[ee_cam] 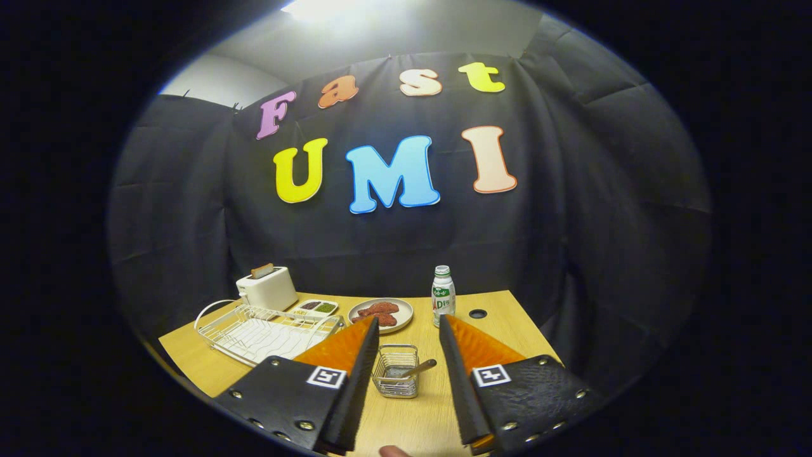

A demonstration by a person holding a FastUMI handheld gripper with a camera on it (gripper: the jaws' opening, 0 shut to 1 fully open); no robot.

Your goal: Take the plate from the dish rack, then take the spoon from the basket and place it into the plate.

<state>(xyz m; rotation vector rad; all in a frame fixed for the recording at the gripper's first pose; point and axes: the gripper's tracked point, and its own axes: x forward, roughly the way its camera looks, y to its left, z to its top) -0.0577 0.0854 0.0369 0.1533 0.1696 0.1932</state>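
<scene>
Gripper [409, 330] is hovering released above the pale wooden table [501, 317], its two fingers standing wide apart and touching nothing.

Between the fingers, a small square wire basket [395, 370] is sitting on the table, and the metal spoon [419, 367] is lying in it with the handle pointing to 2 o'clock. Beyond the left finger, at 10 o'clock from the basket, the white wire dish rack [254, 327] is resting; whether a plate is standing in it I cannot tell. At 12 o'clock a round grey plate with reddish food [380, 313] is waiting, a white bottle with green label [443, 296] just beside it at 3 o'clock. Behind the rack a white toaster [266, 287] and a small divided tray [315, 308] are standing.
</scene>
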